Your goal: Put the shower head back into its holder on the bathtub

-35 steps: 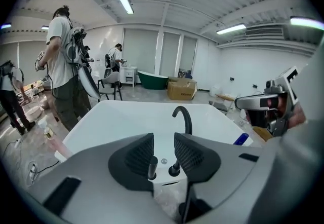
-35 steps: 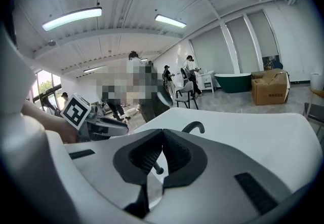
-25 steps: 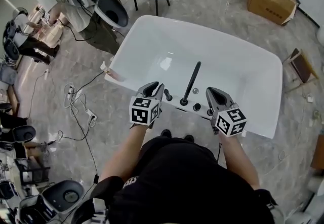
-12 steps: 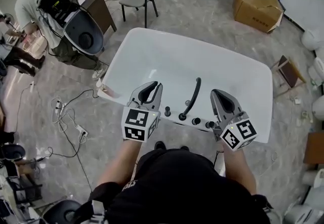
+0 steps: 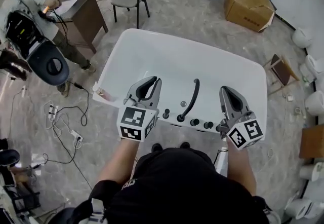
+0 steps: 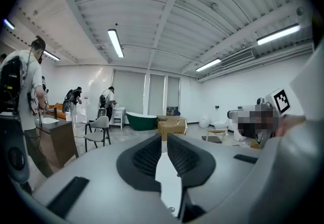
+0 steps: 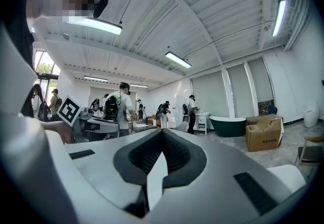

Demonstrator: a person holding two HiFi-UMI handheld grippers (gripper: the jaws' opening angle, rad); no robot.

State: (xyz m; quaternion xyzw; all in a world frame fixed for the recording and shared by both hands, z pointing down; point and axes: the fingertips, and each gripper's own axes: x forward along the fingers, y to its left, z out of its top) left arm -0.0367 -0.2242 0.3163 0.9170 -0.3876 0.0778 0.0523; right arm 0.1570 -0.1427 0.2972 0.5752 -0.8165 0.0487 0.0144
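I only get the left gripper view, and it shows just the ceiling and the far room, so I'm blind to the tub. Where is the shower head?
Observer: The head view shows the black shower head standing in its holder on the bathtub rim, apparently seated.
Operator: Are the right tongs carrying anything?
Observer: No. The right tongs are shut with nothing between them.
Operator: How close are my left tongs to the shower head?
Observer: The left tongs show left of it in the head view, apart from it, with a black knob on the rim between them.
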